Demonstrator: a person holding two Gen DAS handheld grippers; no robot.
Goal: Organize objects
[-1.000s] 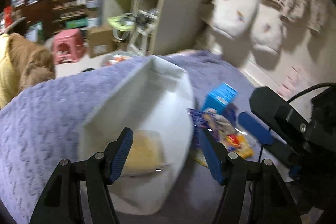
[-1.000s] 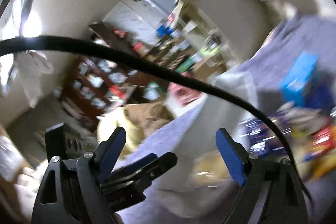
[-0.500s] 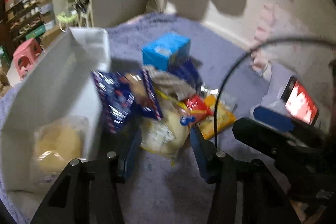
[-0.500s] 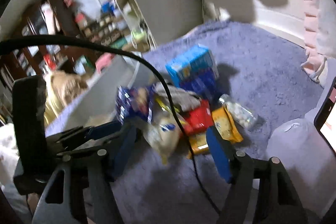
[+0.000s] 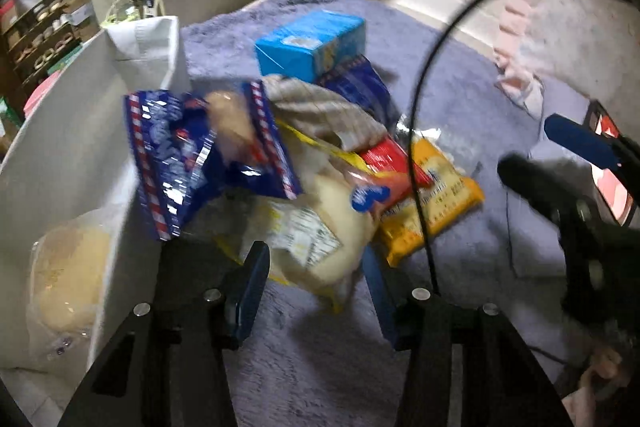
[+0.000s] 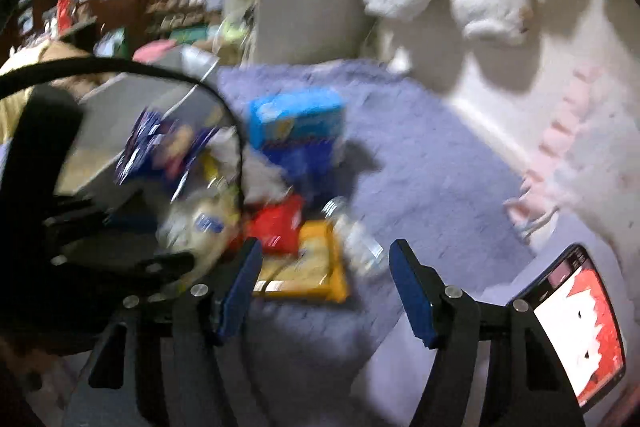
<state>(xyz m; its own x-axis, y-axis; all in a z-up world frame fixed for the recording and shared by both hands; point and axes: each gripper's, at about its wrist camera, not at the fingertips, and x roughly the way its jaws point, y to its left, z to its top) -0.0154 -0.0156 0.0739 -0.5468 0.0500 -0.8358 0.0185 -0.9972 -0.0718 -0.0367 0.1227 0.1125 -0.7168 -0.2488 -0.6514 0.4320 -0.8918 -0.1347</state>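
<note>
Left hand-held gripper (image 5: 314, 281) is down low over the purple blanket (image 5: 440, 67), jaws narrowed but still apart, and the yellow-edged pale snack bag (image 5: 316, 227) sits right between the blue pads; whether the pads press it I cannot tell for sure, a sliver of gap seems to show on each side. Far left, the white bin (image 5: 72, 131) holds one clear pack of pale food (image 5: 68, 279). Just beside the bin, the blue-and-red checkered bag (image 5: 180, 155) leans on the pile. Further right: red packet (image 5: 384, 155), orange packet (image 5: 436, 203), blue box (image 5: 312, 43) behind them all. Right hand-held gripper (image 6: 324, 287), jaws closing but wide, nothing gripped; the orange packet (image 6: 316, 267) and a clear bottle (image 6: 356, 231) lie just ahead between its fingers. A lit phone (image 6: 576, 323) rests at far right
</note>
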